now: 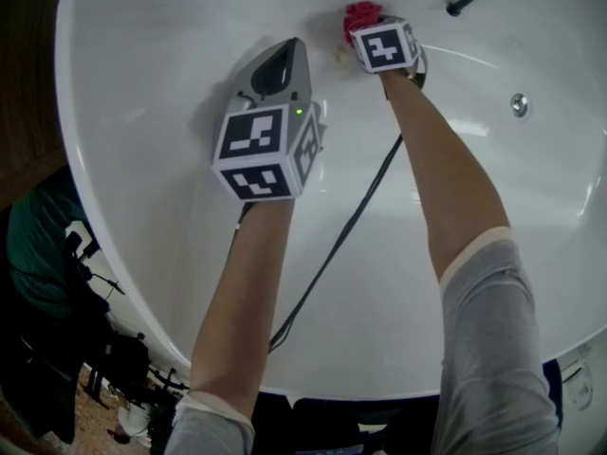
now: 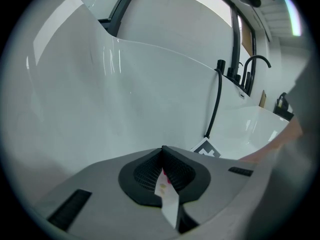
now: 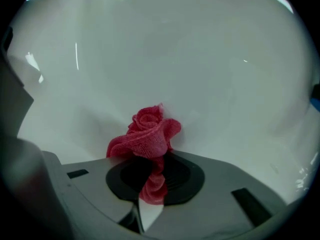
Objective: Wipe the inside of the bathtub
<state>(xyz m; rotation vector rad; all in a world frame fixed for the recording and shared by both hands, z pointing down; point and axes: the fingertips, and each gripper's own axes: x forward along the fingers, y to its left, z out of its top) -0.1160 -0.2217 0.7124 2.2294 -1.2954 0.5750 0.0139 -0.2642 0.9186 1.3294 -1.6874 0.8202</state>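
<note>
White bathtub [image 1: 142, 83] wall meets the red cloth [image 3: 146, 134] bunched in the right gripper's [image 3: 154, 160] clamped jaws, while the left gripper [image 2: 163, 154] is closed on nothing; wiping friction could tug that narrowly pinched cloth free.

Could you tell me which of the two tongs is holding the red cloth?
The right tongs: the red cloth is pinched between their jaws and bunches out in front, while the left tongs are shut on nothing.

Tub [image 1: 142, 93] is viewed steeply from overhead by the head view. Left claw [image 2: 162, 154] view is aimed along the tub wall; right claw [image 3: 150, 171] view is held close against it. Cloth [image 3: 145, 136] is shared by head and right views.
</note>
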